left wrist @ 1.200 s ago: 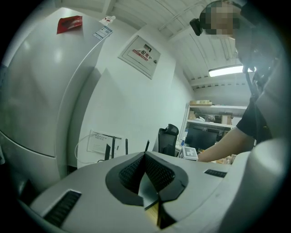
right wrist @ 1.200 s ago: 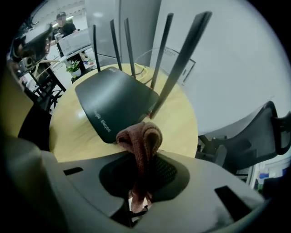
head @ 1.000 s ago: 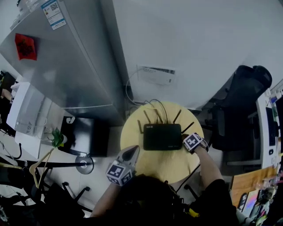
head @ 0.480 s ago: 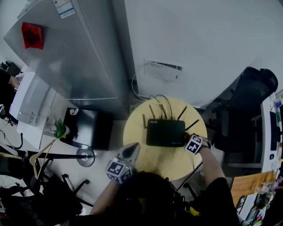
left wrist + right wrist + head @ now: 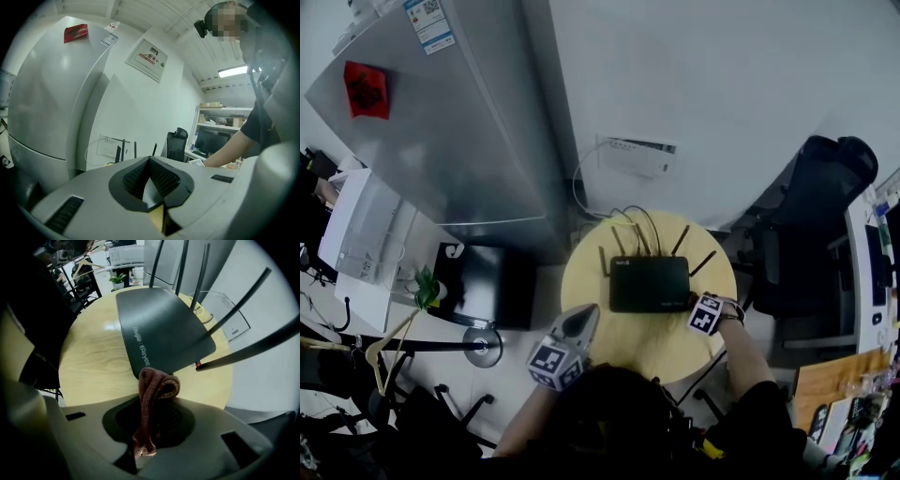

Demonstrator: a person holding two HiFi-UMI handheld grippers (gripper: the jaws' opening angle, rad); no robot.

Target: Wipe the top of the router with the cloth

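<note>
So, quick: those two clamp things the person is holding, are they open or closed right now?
The left gripper: shut, nothing between its jaws.
The right gripper: shut on the brown knitted cloth.

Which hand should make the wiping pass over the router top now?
Right. The right tongs are shut on the brown cloth, which sits at the near corner of the black router. The left tongs are shut on nothing, off the router, by the edge of the round table.

A round, pale wooden table [image 5: 630,339] carries a black router [image 5: 649,283] with antennas, toward its far side.
</note>
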